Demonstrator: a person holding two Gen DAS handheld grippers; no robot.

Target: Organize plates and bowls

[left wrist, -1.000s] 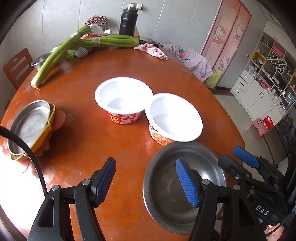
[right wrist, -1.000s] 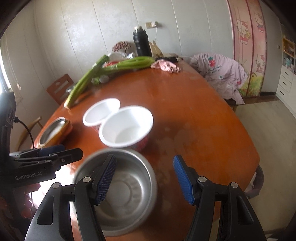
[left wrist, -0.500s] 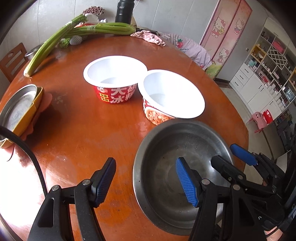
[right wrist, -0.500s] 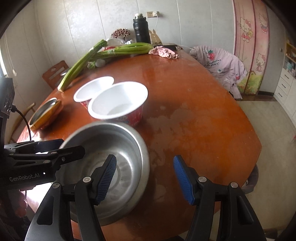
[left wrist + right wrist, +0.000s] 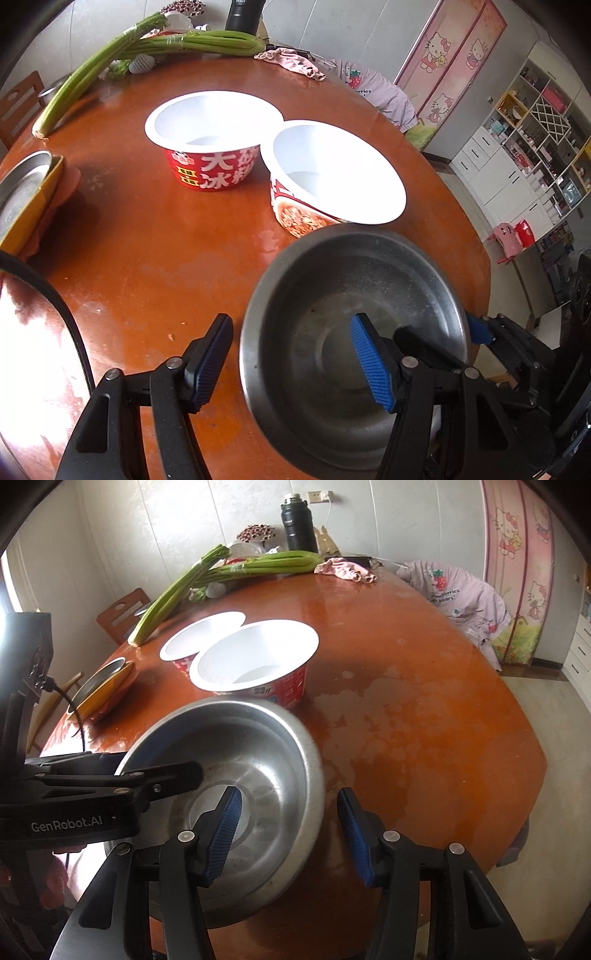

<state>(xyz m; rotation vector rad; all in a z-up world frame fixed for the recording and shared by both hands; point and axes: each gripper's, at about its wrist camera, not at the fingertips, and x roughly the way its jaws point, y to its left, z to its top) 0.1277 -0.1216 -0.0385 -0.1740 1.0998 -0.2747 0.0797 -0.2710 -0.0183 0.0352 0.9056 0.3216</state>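
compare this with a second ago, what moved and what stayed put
Both tools have closed in on the steel bowl. The left tool now straddles its near rim, one finger inside; the right tool straddles the opposite rim the same way. Both are open, neither clamped. The bowl now looks tipped rather than flat. The two white paper bowls, the stacked plates and the celery lie as before.

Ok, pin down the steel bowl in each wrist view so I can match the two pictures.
Left wrist: the steel bowl fills the lower right, its left rim between the left gripper fingers.
Right wrist: the bowl sits lower left of centre, its right rim between the right gripper fingers.
Shared landmark: the black flask at the table's far edge, cut off at top in the left view.
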